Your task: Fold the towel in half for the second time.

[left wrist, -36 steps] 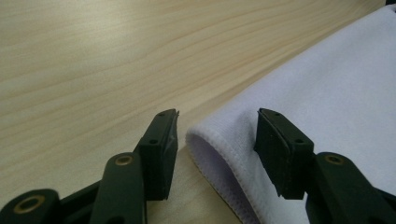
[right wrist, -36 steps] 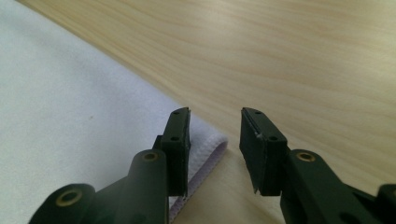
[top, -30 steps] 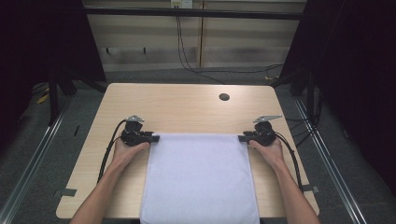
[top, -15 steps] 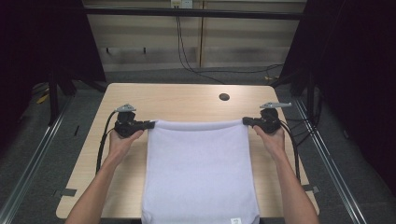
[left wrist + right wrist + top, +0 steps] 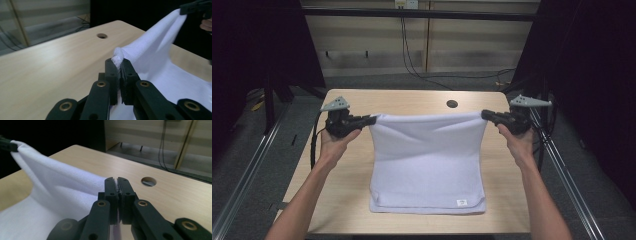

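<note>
Both grippers were clamped on the white towel [image 5: 428, 165], one far corner each. The left gripper [image 5: 371, 120] had its jaws pinched together on the corner at the towel's 10 o'clock; in the left gripper view a wad of cloth [image 5: 117, 58] bulged out above the tips. The right gripper [image 5: 486, 114] did the same at the 2 o'clock corner; in the right gripper view its jaws were pressed flat together with only a thin sliver of cloth [image 5: 117, 185] between them. That bite looked shallower, so I'd judge it the likelier one to slip.

The held edge was lifted off the table [image 5: 362, 102], running roughly 9 to 3 between the tips with slight sag and a few wrinkles. The rest hung down toward 6 o'clock. The near hem [image 5: 427, 206], with a small label [image 5: 461, 202] near its 5 o'clock corner, lay on the wood by the person's edge.

Key relation: the held edge was crosswise, and the resting hem lay straight toward 6 from it, centred between the hands, with neither hand nearer. A fold, if that's the plan, would carry both grippers in step toward 6 to land the held edge on the hem. Uneven travel would skew the hem.

A round cable hole [image 5: 452, 104] sat at 12 o'clock beyond the towel, clear of it.
</note>
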The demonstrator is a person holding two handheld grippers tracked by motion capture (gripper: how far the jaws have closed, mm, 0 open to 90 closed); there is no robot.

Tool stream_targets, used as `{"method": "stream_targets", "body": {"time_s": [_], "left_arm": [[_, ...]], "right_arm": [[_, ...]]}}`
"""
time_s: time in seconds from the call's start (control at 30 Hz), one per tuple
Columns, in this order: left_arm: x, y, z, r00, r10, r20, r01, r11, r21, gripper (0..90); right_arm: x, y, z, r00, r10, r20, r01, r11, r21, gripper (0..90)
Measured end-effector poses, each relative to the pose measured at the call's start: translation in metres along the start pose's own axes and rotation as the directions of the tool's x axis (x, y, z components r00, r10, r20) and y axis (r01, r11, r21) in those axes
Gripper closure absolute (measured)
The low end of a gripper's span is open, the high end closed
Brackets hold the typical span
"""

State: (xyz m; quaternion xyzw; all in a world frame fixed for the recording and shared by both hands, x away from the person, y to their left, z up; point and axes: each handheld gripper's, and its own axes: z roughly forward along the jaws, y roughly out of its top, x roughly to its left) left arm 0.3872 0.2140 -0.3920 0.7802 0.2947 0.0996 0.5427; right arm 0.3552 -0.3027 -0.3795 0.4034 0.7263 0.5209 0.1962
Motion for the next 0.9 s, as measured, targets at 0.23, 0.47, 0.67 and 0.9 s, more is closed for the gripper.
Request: {"method": "stream_targets", "body": {"time_s": [0.23,0.47,0.67,0.9], "left_arm": [[-0.052,-0.079,-0.033,0.9922,-0.031,0.121,0.013,0.9894,0.145,84.9],[-0.07,-0.125,-0.049,0.9787,-0.102,0.178,0.052,0.9634,0.263,64.2],[-0.052,-0.117,-0.063,0.9886,-0.149,0.024,0.146,0.986,0.079,51.4],[-0.051,-0.122,-0.062,0.9897,-0.129,-0.063,0.135,0.9855,0.103,41.5]], "right_arm": [[0.051,-0.065,-0.054,0.9937,-0.058,-0.096,0.067,0.993,0.094,87.0],[0.08,-0.14,-0.072,0.9847,0.007,-0.174,0.044,0.957,0.287,64.0],[0.067,-0.131,-0.098,0.9988,0.048,-0.007,-0.047,0.995,0.082,57.3],[0.058,-0.138,-0.091,0.9969,0.062,0.048,-0.066,0.994,0.091,45.5]]}}
